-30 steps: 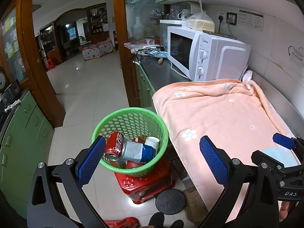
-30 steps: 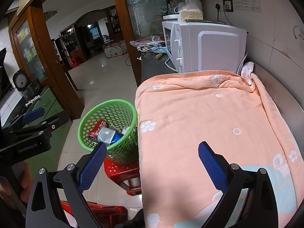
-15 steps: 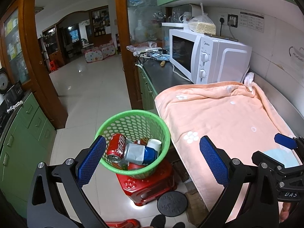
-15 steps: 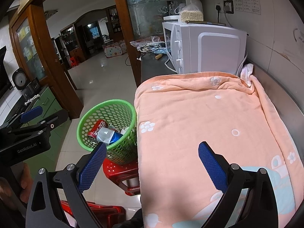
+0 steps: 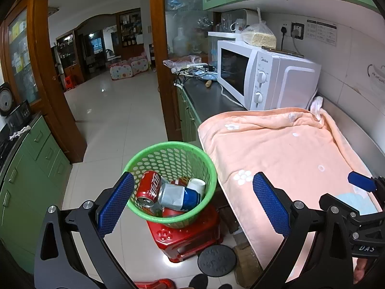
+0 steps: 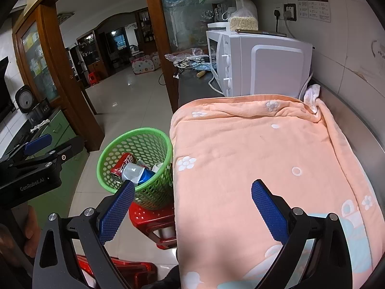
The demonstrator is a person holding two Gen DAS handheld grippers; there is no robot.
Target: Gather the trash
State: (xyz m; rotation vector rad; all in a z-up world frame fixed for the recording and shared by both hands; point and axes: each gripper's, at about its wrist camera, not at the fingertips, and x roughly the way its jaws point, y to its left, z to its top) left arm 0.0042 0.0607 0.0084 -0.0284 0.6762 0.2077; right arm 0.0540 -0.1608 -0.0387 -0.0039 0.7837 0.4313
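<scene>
A: Both tools are empty. The left gripper (image 5: pixel 192 201) has its jaws spread wide, and so does the right gripper (image 6: pixel 191 207); nothing sits between either pair. The trash is already in the round green perforated plastic basket (image 5: pixel 154 155): a red cola can (image 5: pixel 149 187), a crushed silver-and-blue can (image 5: pixel 178 196) and a small white cup (image 5: pixel 197 185) touching it at 2 o'clock.

B: What could go wrong?

A: The basket stands on a red plastic stool (image 5: pixel 185 236), just beside the edge of the table under the peach flower-print blanket (image 6: pixel 252 149). I'd judge a nudge from the left tool, hovering at the basket's 7 o'clock, could tip it off the stool and spill the cans. A loose blanket edge could also snag a finger.

B: Anything you can't see?

A: The basket's bottom layer is hidden under the cans. The blanket's near end is cut off behind the right tool, so leftover trash there can't be ruled out. No loose trash shows on the blanket.
</scene>
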